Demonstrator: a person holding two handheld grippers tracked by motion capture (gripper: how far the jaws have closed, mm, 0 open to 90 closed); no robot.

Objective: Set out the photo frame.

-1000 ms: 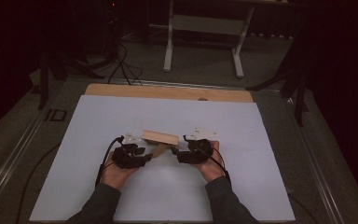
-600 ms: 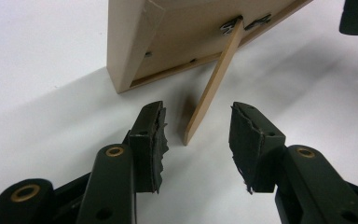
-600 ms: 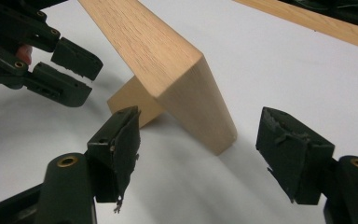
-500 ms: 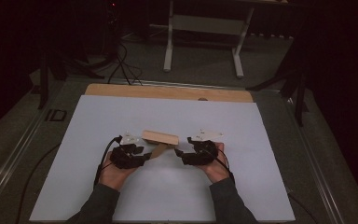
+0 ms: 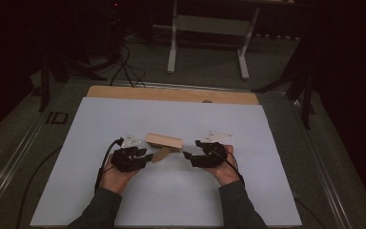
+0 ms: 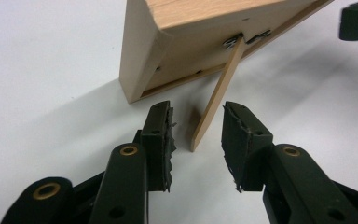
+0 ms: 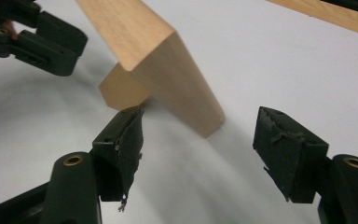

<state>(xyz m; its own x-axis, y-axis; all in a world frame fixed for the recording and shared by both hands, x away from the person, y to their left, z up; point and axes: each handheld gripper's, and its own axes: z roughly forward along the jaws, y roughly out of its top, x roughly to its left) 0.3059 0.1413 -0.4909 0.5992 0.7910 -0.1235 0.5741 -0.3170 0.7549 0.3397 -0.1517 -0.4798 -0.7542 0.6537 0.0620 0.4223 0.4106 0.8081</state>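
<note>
A light wooden frame (image 5: 164, 140) stands tilted on the white table top (image 5: 124, 205), propped on a thin wooden strut (image 5: 161, 154) hinged to its back. My left gripper (image 5: 148, 156) is open. In the left gripper view the strut's lower end (image 6: 216, 100) sits between the jaws of the left gripper (image 6: 196, 135), with a gap on each side, below the frame's back (image 6: 182, 42). My right gripper (image 5: 187, 156) is open too. In the right gripper view the frame's end (image 7: 168, 70) lies just beyond the right gripper (image 7: 198, 135), with nothing held.
A strip of bare wooden board (image 5: 171, 94) runs along the table's far edge. Beyond it stands a white metal stand (image 5: 207, 28) on a dark floor. Cables (image 5: 124, 67) trail at the back left. White surface spreads to both sides and towards the person.
The right gripper has drawn back a little to the right, away from the frame's end. The left gripper and the frame have hardly moved.
</note>
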